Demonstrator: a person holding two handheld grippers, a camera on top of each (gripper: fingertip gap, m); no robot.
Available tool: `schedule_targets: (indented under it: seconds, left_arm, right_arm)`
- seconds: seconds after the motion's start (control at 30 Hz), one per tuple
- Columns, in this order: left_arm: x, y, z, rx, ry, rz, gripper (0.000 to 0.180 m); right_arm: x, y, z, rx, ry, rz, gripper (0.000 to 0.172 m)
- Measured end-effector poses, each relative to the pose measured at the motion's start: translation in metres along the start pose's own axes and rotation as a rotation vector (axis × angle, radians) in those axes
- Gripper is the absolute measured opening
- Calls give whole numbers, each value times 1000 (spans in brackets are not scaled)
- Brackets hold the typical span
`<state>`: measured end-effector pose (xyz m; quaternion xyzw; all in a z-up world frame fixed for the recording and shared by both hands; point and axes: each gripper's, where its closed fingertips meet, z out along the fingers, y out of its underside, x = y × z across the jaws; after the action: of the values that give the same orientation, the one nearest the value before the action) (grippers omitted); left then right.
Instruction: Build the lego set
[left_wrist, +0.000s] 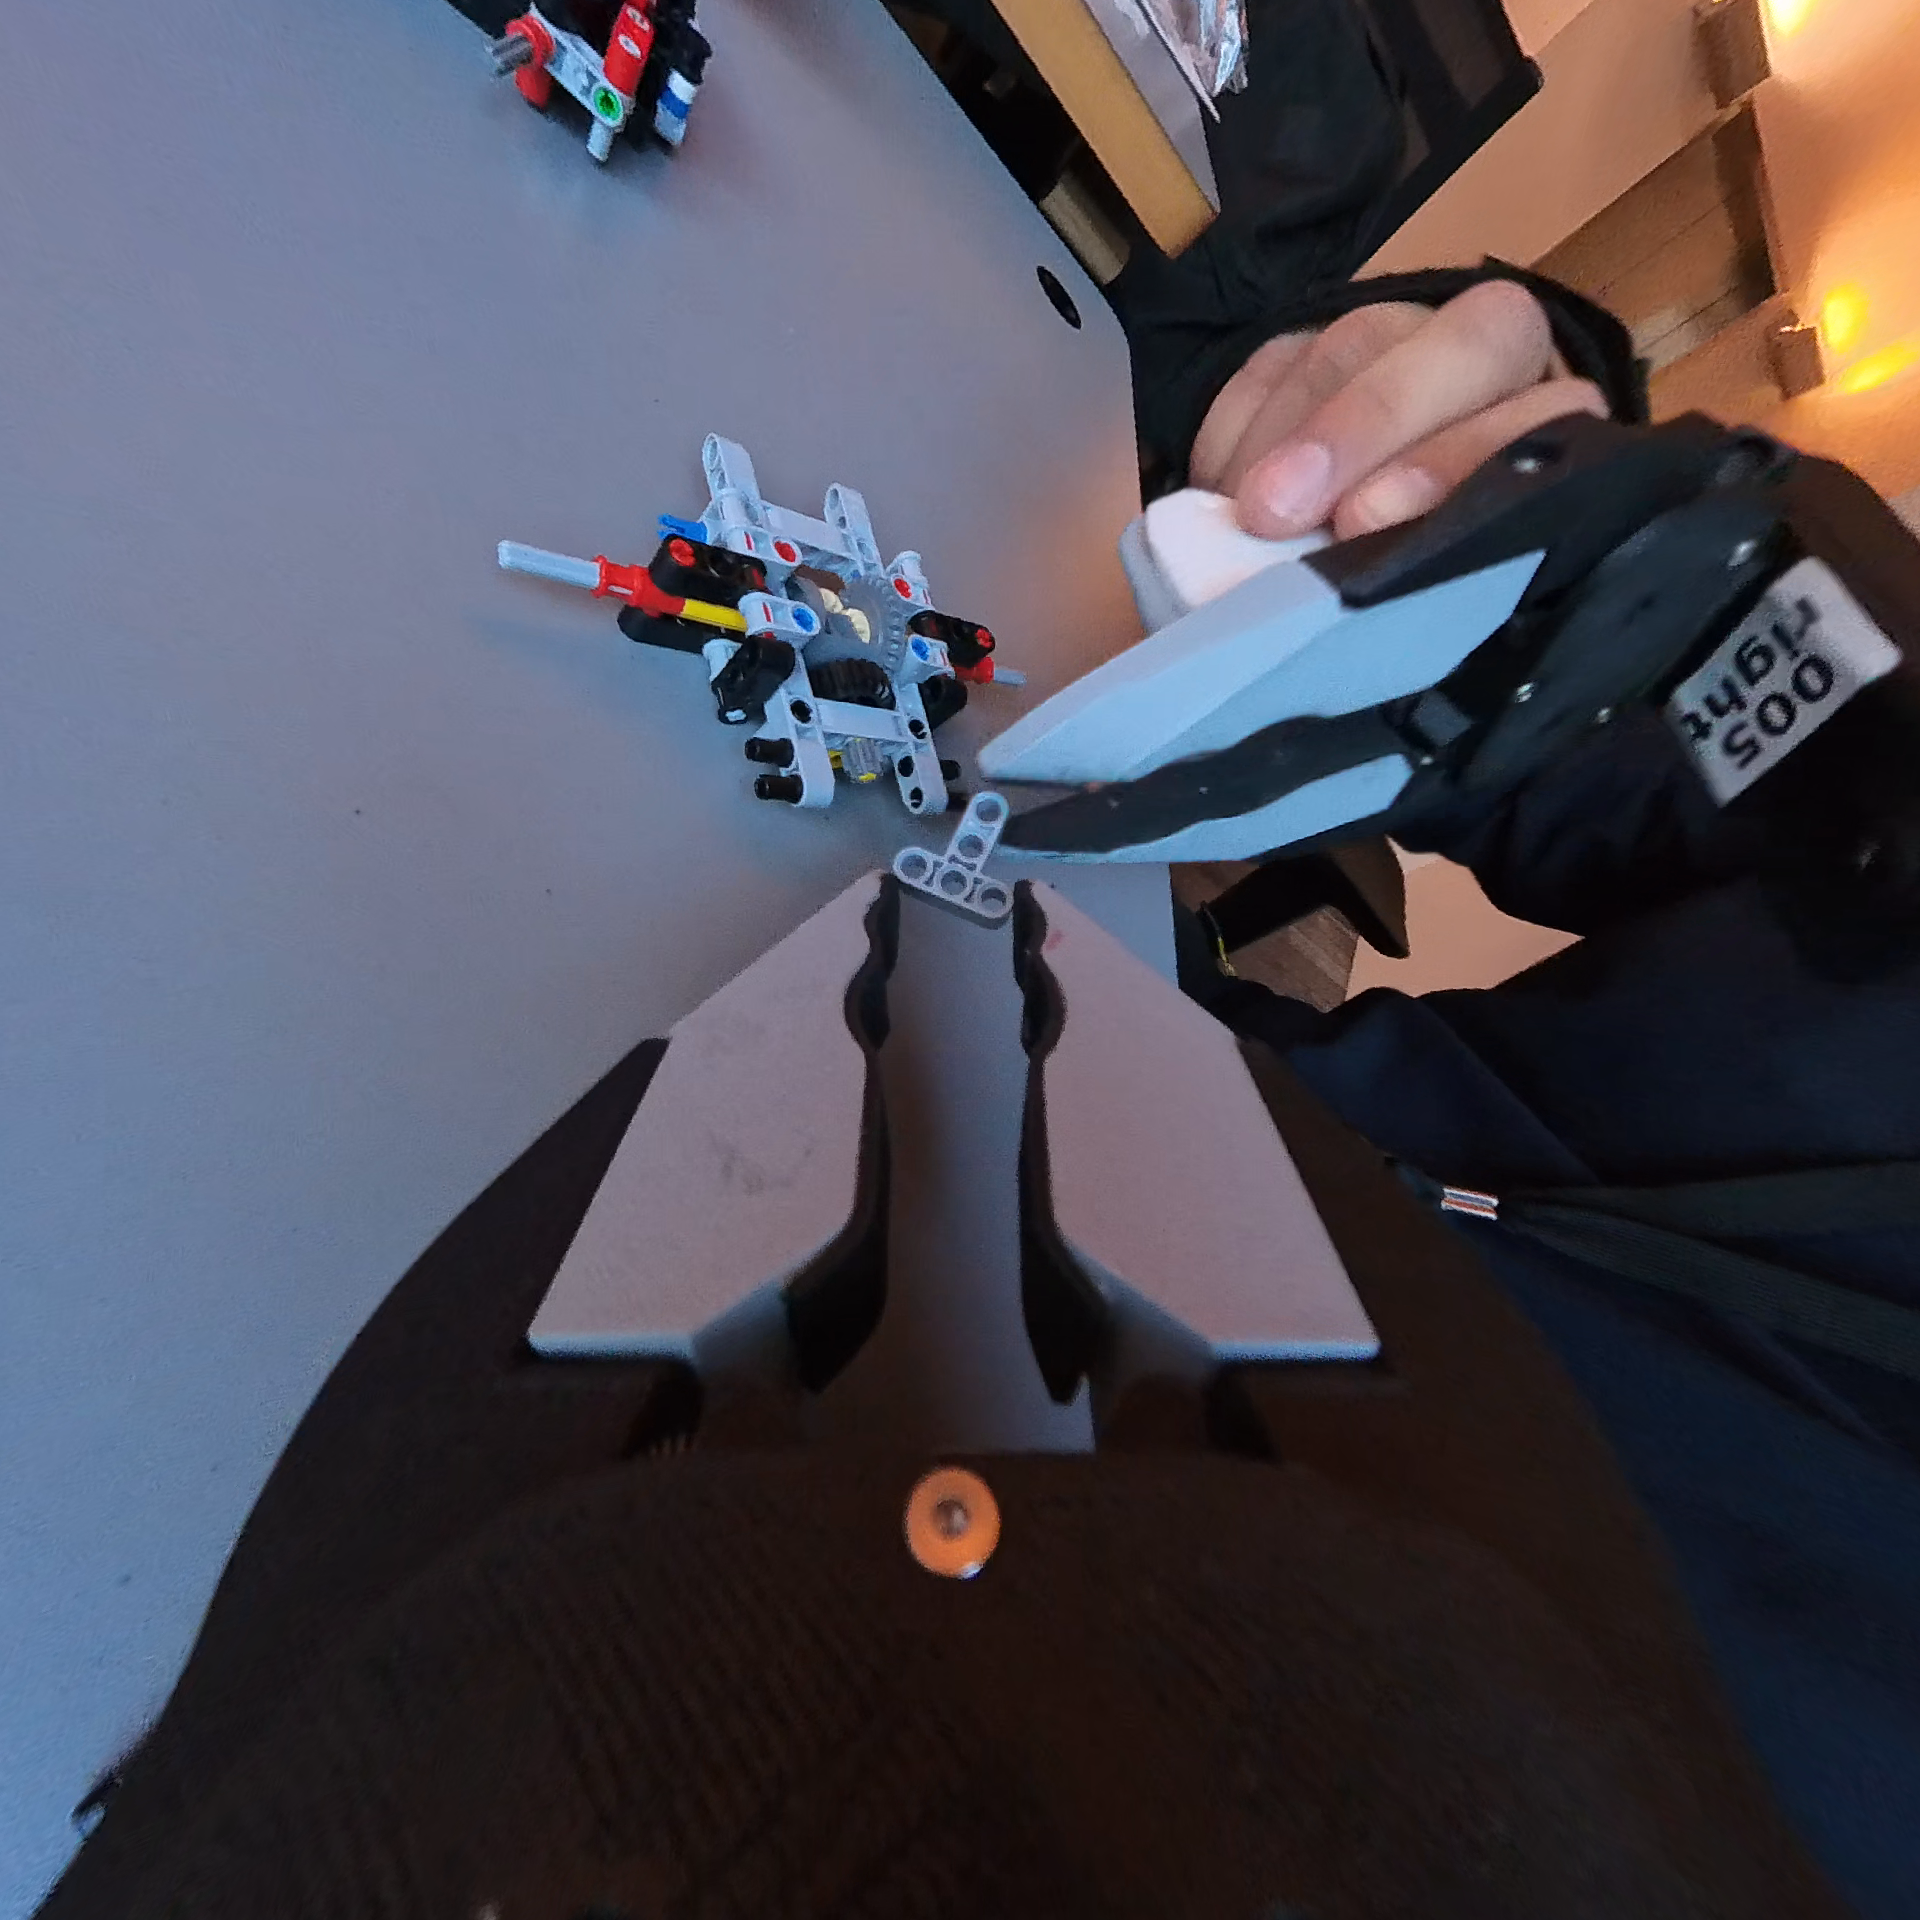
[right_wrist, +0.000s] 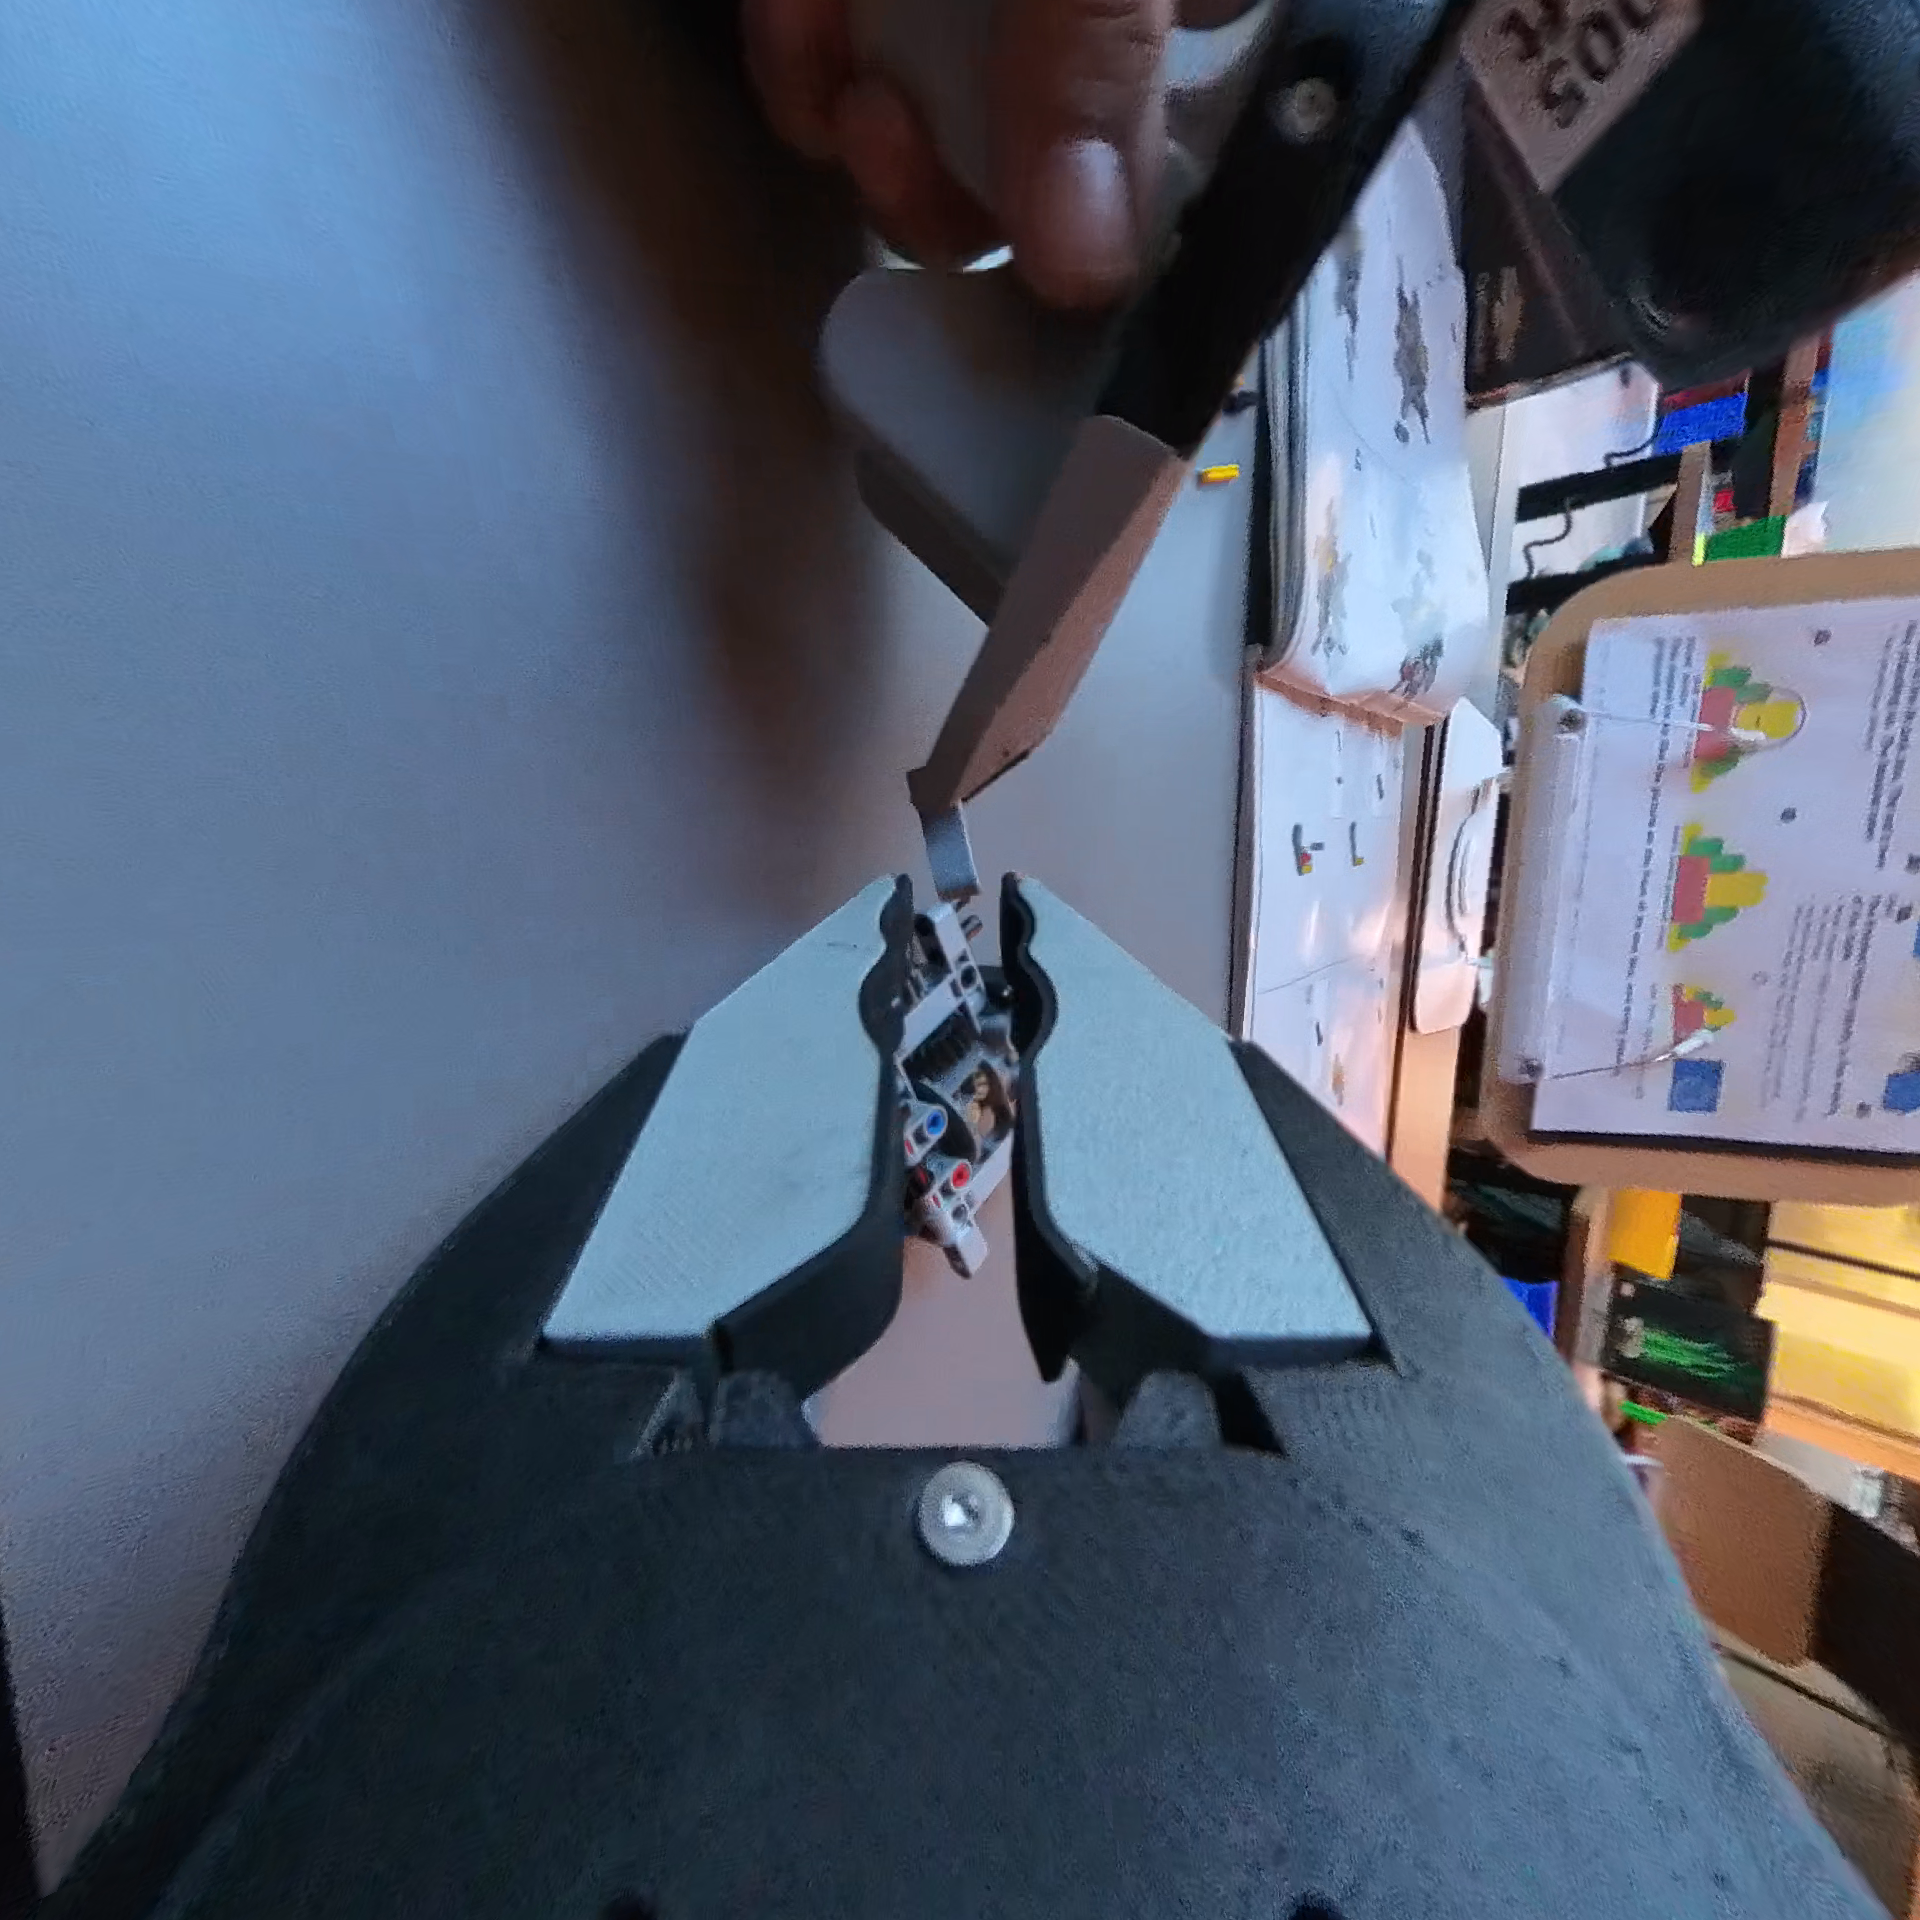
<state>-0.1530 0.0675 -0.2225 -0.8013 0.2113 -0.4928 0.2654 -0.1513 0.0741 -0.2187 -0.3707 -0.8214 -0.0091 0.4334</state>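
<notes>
Grey tabletop (left_wrist: 260, 727) carries a brick-and-gear assembly (left_wrist: 821, 644) at centre; left gripper (left_wrist: 954, 902) pinches a grey T-shaped beam (left_wrist: 961, 862) by its crossbar, stem offered to the right gripper (left_wrist: 997, 805), whose narrowly parted jaws hold nothing, just beside the stem.

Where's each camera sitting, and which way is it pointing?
Left wrist view: on the left gripper, looking along its fingers at the grey table; own fingers pinch a grey T-shaped beam; right gripper and a hand enter from the right.
Right wrist view: on the right gripper, facing the beam and left gripper's tip; own fingers show.
Shared: both grippers, beam, brick assembly.
</notes>
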Motion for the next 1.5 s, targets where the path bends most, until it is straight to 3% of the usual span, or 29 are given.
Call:
schedule_targets:
  seconds: [0.17, 0.33, 0.43, 0.5, 0.63, 0.8, 1.13, 1.5]
  left_arm:
    - [-2, 3, 1, -15, -16, -5, 20]
    - [0, -5, -4, 25, -3, -4, 21]
    - [12, -14, -11, 63, 47, 61, 38]
    - [15, -18, -14, 73, 15, 163, 44]
    - [-3, -14, -10, -5, -261, 463, 46]
    - [1, -15, 5, -27, -405, 741, 27]
    - [9, -18, 5, 14, -343, 724, 7]
    - [0, -12, 6, -25, -366, 702, 6]
  right_arm:
    - [-4, -1, 10, -40, 18, -96, 5]
    - [3, 0, 10, -38, 45, -56, 4]
    - [10, 10, 7, -30, 32, 23, 4]
    - [12, 14, 4, 20, -18, 106, 4]
    - [15, 10, -6, 203, -193, 336, 5]
    - [14, 3, -12, 358, -354, 495, 5]
    - [3, 4, -5, 374, -452, 552, 5]
    - [0, 0, 4, 373, -527, 495, 5]
